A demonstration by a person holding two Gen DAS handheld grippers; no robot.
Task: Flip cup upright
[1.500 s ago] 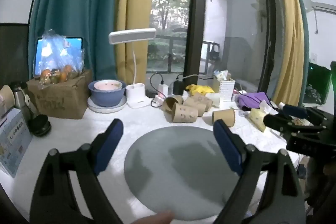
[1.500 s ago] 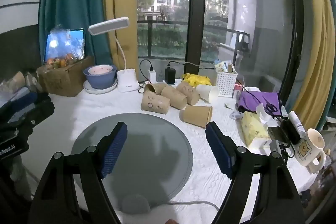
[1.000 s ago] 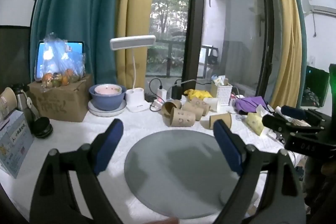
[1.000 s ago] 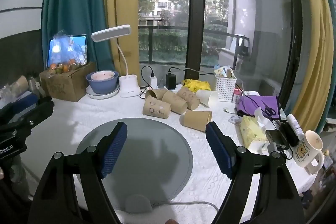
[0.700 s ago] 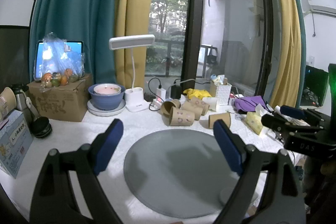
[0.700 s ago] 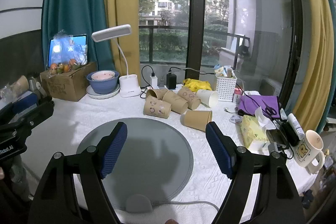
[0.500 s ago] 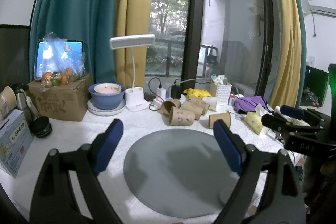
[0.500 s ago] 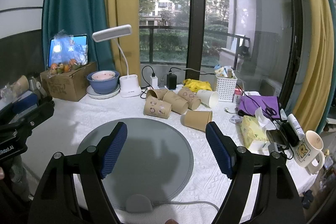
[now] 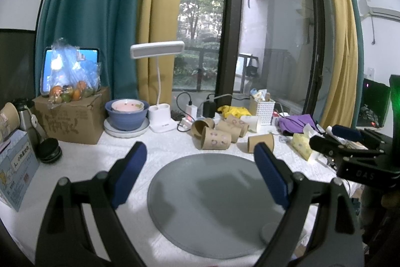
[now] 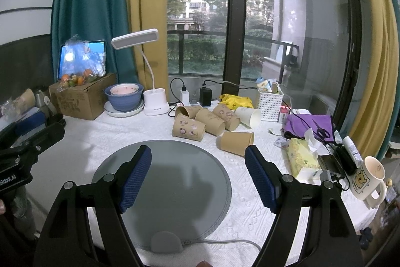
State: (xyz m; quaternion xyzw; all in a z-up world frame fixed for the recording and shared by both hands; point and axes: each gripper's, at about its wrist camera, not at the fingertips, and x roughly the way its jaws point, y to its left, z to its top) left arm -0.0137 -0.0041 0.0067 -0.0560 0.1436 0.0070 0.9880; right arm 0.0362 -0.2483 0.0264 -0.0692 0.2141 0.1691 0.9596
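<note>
Several brown paper cups lie on their sides in a cluster behind a round grey mat [image 10: 162, 174]. A patterned cup [image 10: 188, 127] lies nearest the mat; a plain brown cup [image 10: 236, 140] lies to its right, apart. The patterned cup [image 9: 215, 139] and the plain cup [image 9: 260, 142] also show in the left wrist view. My left gripper [image 9: 200, 174] is open and empty above the mat [image 9: 212, 197]. My right gripper [image 10: 198, 174] is open and empty above the mat, short of the cups.
A white desk lamp [image 10: 152, 101], stacked bowls [image 10: 124, 95], a cardboard box [image 10: 82, 96] and chargers stand at the back. A white basket [image 10: 270, 103], purple cloth, tissue pack [image 10: 302, 159] and bear mug [image 10: 367, 179] crowd the right. A blue carton [image 9: 15, 167] sits far left.
Both views have pulled back and risen a little from the table since the earliest frames; over the last half second nothing visibly moves. Both grippers stay open.
</note>
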